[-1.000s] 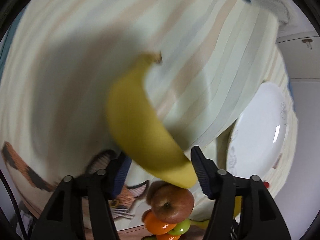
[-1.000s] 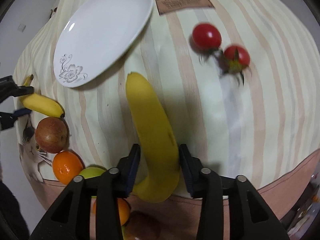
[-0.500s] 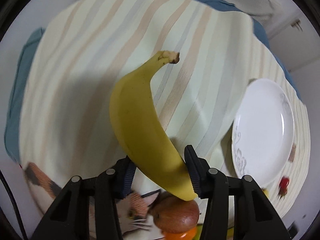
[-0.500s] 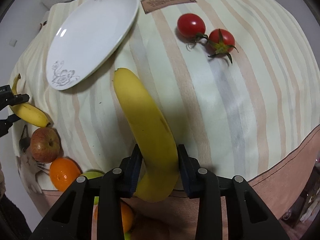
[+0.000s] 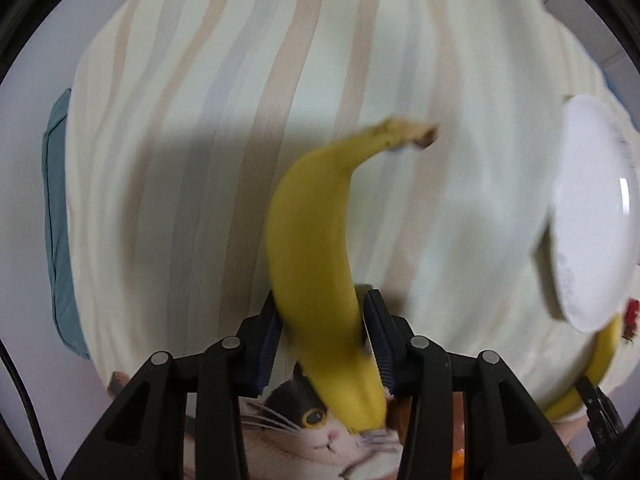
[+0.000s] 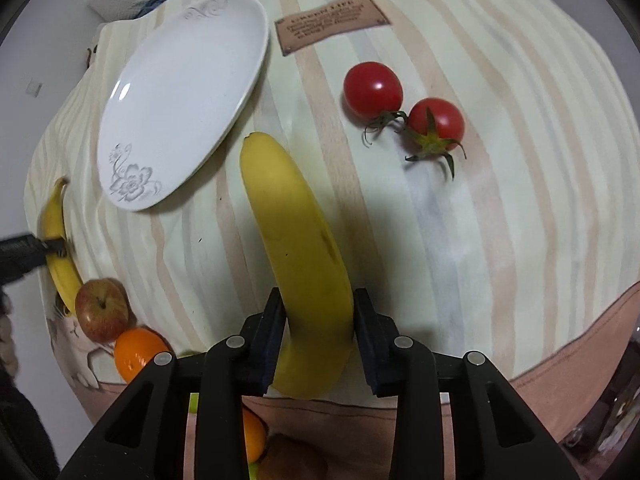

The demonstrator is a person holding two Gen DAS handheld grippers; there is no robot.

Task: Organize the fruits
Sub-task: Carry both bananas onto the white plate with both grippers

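In the left wrist view my left gripper points down over the striped cloth. Its jaws are closing on a yellow banana, with both pads pressing its lower half and its stem end pointing up and right. In the right wrist view my right gripper is shut on a second, thicker banana. That banana's far tip lies beside a white plate. Two red tomatoes lie on the cloth to the right. The left-held banana shows at the far left.
A red apple and an orange sit at the cloth's near left corner, over a printed cat. More fruit lies below the right gripper, partly hidden. A brown label is sewn on beyond the plate. The plate sits at the right edge.
The left gripper's jaws narrowed onto its banana. It swept across the cloth and rolled, so the plate slid to the right edge of its view. The right gripper tightened on its banana and shifted slightly.
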